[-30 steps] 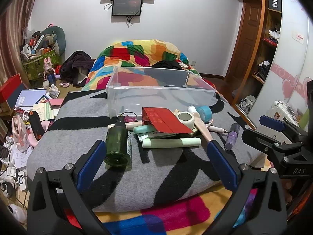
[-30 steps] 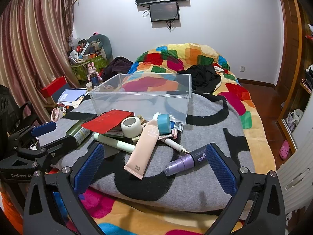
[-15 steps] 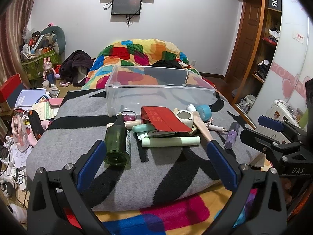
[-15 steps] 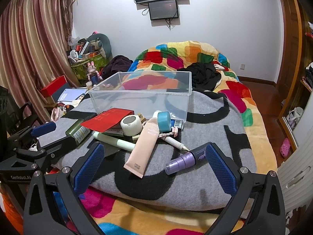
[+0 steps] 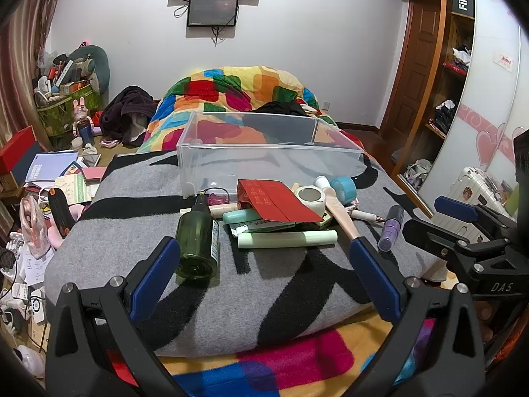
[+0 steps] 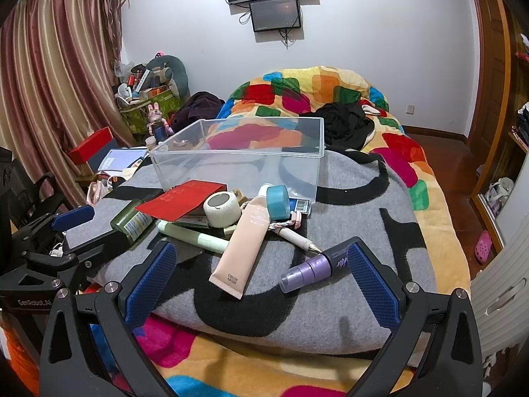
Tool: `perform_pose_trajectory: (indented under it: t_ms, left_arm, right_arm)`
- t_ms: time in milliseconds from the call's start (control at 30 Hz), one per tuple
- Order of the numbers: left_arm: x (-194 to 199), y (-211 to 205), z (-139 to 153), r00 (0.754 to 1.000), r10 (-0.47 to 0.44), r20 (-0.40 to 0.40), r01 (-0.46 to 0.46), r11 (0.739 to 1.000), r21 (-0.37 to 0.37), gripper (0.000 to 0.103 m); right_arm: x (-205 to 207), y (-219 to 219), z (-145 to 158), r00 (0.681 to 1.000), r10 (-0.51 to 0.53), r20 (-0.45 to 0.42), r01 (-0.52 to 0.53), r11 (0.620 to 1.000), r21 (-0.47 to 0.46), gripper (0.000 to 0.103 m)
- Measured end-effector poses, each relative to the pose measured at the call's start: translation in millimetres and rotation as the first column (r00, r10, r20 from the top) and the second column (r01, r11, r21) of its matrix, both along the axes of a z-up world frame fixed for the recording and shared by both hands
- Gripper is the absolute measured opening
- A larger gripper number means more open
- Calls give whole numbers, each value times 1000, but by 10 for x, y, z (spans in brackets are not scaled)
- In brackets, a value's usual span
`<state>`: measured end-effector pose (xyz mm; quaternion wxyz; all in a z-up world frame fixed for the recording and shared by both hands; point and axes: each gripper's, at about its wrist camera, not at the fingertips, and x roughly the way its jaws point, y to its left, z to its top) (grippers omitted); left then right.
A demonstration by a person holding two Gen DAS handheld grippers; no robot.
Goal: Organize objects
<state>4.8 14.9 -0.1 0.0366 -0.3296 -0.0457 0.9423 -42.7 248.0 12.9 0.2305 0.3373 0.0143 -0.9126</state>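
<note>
Nothing is sorted yet, by my read: the clear rectangular plastic bin (image 5: 269, 152) is sitting empty on the grey-and-black blanket (image 5: 139, 231). The dark green glass bottle (image 5: 197, 235), peach squeeze tube (image 6: 243, 243), purple cosmetic tube (image 6: 314, 268) and red envelope (image 5: 276, 201) are lying piled just before it. Left gripper (image 5: 264, 274) and right gripper (image 6: 261, 281) are both hanging wide, holding nothing.

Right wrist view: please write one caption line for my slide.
Open right hand-held gripper facing a peach tube, purple bottle and other toiletries before an empty clear bin.

Bright even room light, sharp focus, fisheye-warped dark corners.
</note>
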Motion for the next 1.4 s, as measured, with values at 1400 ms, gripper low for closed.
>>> perform_pose_trajectory:
  t_ms: [1400]
  left_arm:
    - [-119,-206,-28,997,77,11,-77,997,-2,89]
  right_arm:
    - [-255,268,-143,984,-162,68,162,987,5,103]
